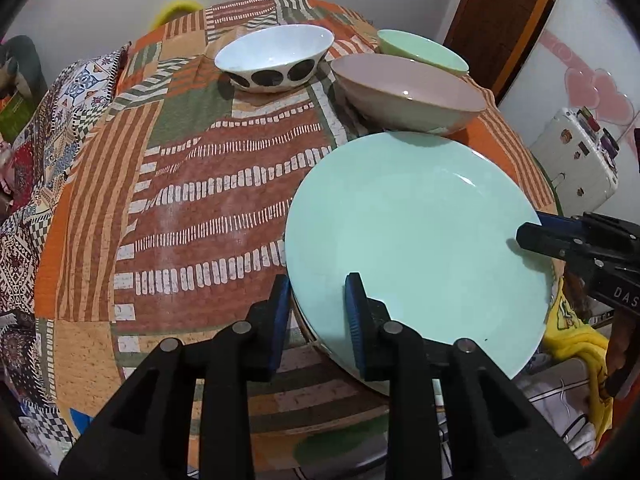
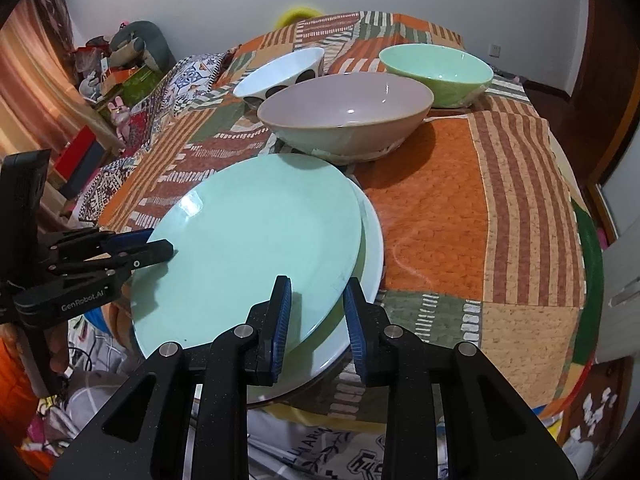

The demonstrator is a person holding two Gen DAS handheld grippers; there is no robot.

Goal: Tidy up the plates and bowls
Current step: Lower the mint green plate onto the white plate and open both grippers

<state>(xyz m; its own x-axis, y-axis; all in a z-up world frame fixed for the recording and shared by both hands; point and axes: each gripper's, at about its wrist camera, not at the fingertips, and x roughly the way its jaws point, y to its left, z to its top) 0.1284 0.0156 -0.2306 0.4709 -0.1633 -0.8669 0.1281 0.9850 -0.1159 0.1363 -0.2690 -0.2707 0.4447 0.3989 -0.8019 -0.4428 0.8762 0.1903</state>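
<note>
A mint green plate [image 1: 412, 240] [image 2: 252, 248] lies on top of a stack of plates at the near table edge; a white plate [image 2: 372, 248] shows under it. My left gripper [image 1: 318, 300] straddles the green plate's left rim, jaws apart, one finger above and one beside the rim. My right gripper [image 2: 316, 304] straddles the plate's right rim, jaws apart. Each gripper shows in the other's view: the right one [image 1: 532, 236], the left one [image 2: 160, 246]. Behind stand a mauve bowl [image 1: 408, 92] [image 2: 344, 120], a white bowl with black dots [image 1: 276, 60] [image 2: 280, 72] and a green bowl [image 1: 420, 50] [image 2: 436, 72].
The table carries a patchwork cloth [image 1: 200, 184] [image 2: 480, 200] in orange, brown and green. A patterned blanket [image 1: 36, 152] lies at the left. A white appliance [image 1: 576, 156] stands at the right, and clutter lies on the floor below the table edge.
</note>
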